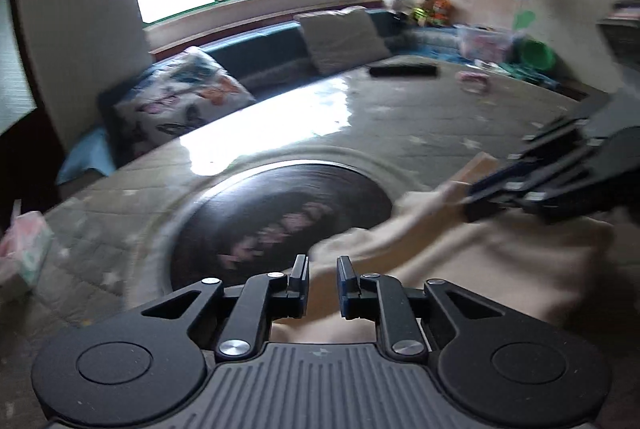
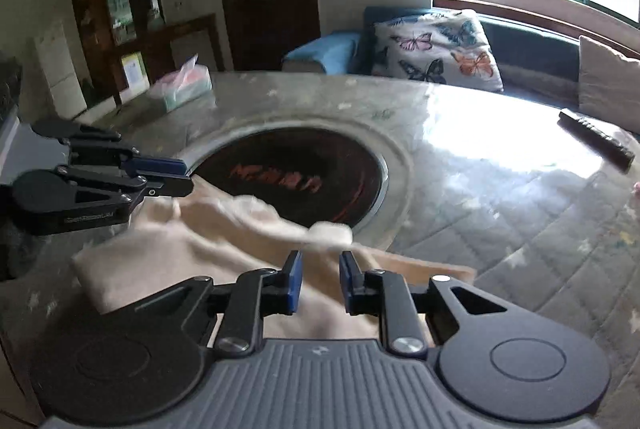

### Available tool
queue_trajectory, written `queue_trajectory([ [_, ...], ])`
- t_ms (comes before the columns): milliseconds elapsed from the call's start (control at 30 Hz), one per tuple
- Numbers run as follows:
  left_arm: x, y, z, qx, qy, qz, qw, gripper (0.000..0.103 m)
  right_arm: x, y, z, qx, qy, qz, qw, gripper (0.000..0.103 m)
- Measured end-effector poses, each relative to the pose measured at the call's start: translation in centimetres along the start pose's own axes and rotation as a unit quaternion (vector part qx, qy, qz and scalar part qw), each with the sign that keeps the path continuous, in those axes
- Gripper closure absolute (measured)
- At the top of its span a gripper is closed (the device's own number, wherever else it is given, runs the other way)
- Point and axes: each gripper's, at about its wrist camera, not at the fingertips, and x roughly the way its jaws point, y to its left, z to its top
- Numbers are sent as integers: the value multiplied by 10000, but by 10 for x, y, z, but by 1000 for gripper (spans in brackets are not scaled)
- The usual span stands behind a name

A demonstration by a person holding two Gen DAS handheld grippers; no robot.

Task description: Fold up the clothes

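Note:
A cream garment lies bunched on the near part of the table, partly over the dark round inset. My left gripper has its jaws slightly apart over the garment's left edge, with cloth between and below the pads. My right gripper also has its jaws slightly apart, with a fold of the garment between them. In the right wrist view the left gripper shows at the left, at the garment's raised corner. In the left wrist view the right gripper touches the garment's far edge.
The table has a quilted grey cover under glossy plastic. On it lie a black remote, a pink item and a tissue pack. A sofa with a butterfly cushion and a grey cushion runs behind.

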Motion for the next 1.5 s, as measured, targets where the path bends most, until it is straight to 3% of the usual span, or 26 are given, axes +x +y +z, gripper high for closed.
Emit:
queue_trajectory([
  [267,39,-12,8,-25,421,-129,9990,86,31,-16,1,601,176,-142,9979,89],
  [567,43,-11,6,-71,459,-63,9989,86,14,-6,1,360,-69,-181,9992,88],
  [733,36,-14,4,-77,357,21,9993,86,0,27,-3,-114,-119,178,9997,87],
  [933,9,-22,-3,11,120,35,9999,85,-19,62,-19,-785,-236,128,9966,87],
  [1267,-28,-58,-42,517,-91,87,9986,85,-26,76,-51,-774,-216,160,9966,87],
  [1500,-35,-47,-48,148,-156,182,9996,83,-40,56,-60,-359,-242,20,9991,87],
])
